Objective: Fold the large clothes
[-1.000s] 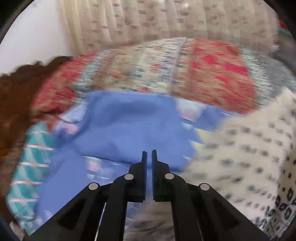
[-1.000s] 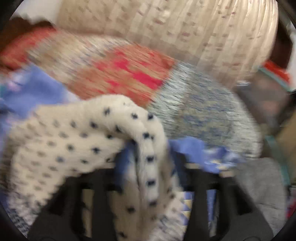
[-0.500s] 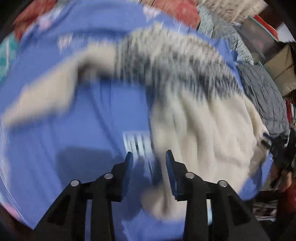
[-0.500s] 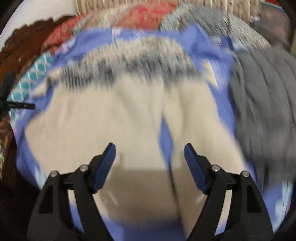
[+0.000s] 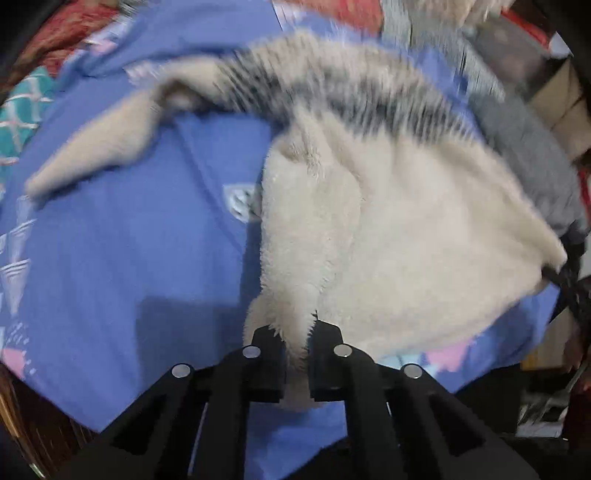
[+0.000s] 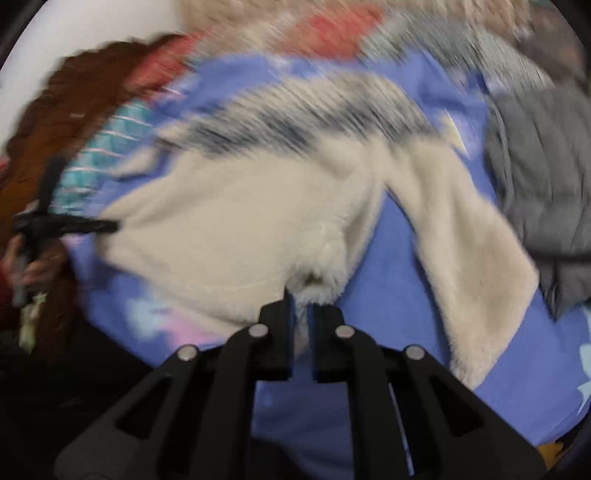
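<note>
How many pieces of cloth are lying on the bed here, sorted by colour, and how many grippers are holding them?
Cream fuzzy garment: 1
Blue bedsheet: 1
Grey quilted piece: 1
Red patterned blanket: 1
Teal checked cloth: 1
Black grippers, left gripper and right gripper, both shut on the cream garment: 2
Total: 7

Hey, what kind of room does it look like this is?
Probably a bedroom: a fluffy cream fleece garment lies spread on a blue printed bedsheet, with a carved dark wooden headboard and a red patterned pillow at the far end.
</note>
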Demonstrator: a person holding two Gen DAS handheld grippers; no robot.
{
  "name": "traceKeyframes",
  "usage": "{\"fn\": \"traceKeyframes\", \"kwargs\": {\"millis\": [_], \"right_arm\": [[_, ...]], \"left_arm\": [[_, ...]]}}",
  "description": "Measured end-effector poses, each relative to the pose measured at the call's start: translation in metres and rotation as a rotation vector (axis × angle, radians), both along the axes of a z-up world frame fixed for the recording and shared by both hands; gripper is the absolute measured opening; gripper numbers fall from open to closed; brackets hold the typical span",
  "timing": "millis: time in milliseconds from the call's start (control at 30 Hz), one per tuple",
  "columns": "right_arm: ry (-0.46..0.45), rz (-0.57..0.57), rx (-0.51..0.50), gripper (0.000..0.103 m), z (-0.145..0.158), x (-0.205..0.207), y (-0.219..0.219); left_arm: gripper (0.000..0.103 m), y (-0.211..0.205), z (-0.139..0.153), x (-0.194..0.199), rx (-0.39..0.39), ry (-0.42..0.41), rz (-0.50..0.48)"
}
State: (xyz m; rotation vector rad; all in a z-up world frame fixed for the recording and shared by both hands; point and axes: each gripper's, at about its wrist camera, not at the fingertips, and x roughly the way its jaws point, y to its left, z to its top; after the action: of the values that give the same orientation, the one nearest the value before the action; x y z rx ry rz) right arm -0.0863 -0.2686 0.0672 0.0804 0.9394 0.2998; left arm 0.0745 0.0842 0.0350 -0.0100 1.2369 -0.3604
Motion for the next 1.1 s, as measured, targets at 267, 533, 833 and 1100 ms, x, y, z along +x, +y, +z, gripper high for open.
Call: {"fn": "traceKeyframes", "kwargs": {"millis": [267,533,833,1100], "right_arm": [[0.224,0.046,-0.057,0.006,-0.061,-0.059,0.042],[0.165,-0.182,0.209,0.057,-0.053,-0.063,-0.034],[0.131,-0.701,0.178,0.056,-0.069,-0.025,-0.154],[-0.238,-0.981,-0.197,0.008,0.079,-0.012,-0.220]], "left_arm": [[0.033,0.052,0.008,-0.043,0.057,0.006,0.058],[0.045,0.069,-0.009,-0.060,0.082,0.043,0.051],[0.046,0.105,0.051,-0.040,-0.003,-0.117,0.137],[0.046,0.032,0.022,-0.007,-0.009,-0.075,0.054]]}}
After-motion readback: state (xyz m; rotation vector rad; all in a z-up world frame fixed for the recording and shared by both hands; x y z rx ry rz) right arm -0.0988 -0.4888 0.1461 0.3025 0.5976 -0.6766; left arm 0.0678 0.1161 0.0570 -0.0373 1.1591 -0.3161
